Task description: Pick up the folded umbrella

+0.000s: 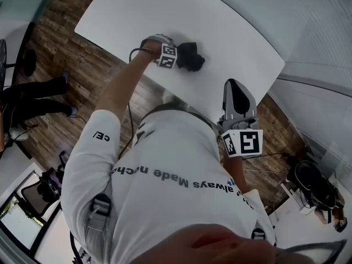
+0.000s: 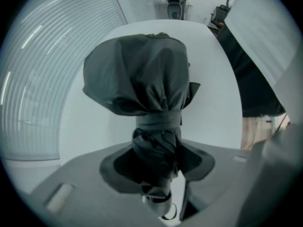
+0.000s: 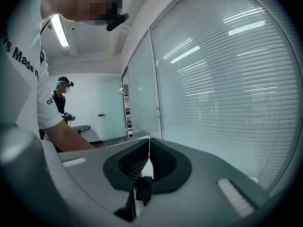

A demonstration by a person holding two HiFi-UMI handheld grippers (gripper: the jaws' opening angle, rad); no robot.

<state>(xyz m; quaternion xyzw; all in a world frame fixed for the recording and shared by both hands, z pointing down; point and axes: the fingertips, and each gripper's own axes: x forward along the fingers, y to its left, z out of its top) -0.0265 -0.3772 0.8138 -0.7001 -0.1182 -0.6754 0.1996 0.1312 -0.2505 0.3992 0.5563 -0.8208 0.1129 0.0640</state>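
The folded umbrella (image 1: 192, 57) is a black fabric bundle that lies on the white table (image 1: 220, 21), near its front edge. My left gripper (image 1: 177, 59) points straight down at the bundle's left end. In the left gripper view the umbrella (image 2: 137, 74) bulges wide beyond the jaws, and its narrow strapped neck fills the gap of the left gripper (image 2: 157, 148), whose black pads press on it from both sides. My right gripper (image 1: 236, 87) is held off the table beside the person's body. In the right gripper view the right gripper (image 3: 149, 141) has its jaws together with nothing between them.
The table's front edge runs just below the umbrella, with wooden floor (image 1: 66, 43) beyond it. An office chair (image 1: 41, 188) stands at the lower left and a dark bag (image 1: 313, 183) at the right. Window blinds (image 3: 227, 79) and another person (image 3: 59, 103) show in the right gripper view.
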